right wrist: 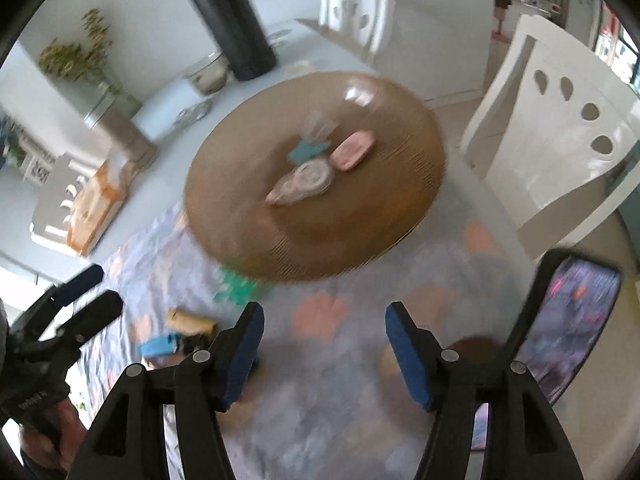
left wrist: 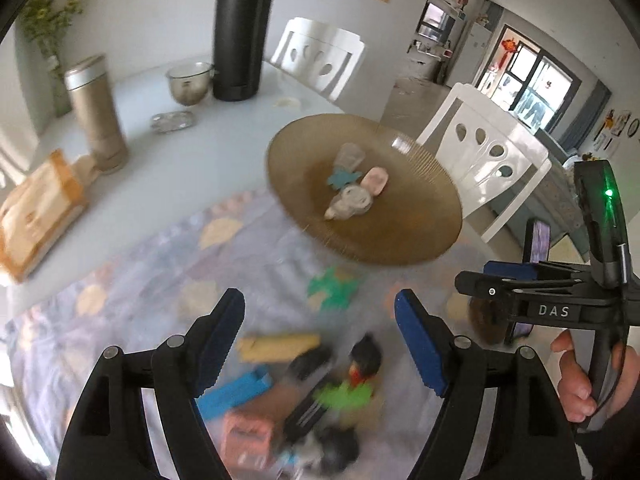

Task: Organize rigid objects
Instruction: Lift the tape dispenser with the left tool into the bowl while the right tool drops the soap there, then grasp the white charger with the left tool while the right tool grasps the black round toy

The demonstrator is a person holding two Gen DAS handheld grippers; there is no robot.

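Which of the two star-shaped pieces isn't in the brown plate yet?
The green star piece. It lies on the patterned cloth just outside the brown plate, while the blue star piece already sits inside the plate with other items.

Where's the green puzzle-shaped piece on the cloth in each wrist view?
Left wrist: green piece lies on the patterned cloth, centre of the picture, just below the brown plate's near rim, above the open jaws.
Right wrist: green piece left of centre, partly tucked under the plate's near rim.
Shared landmark: black flask, on the table beyond the plate.
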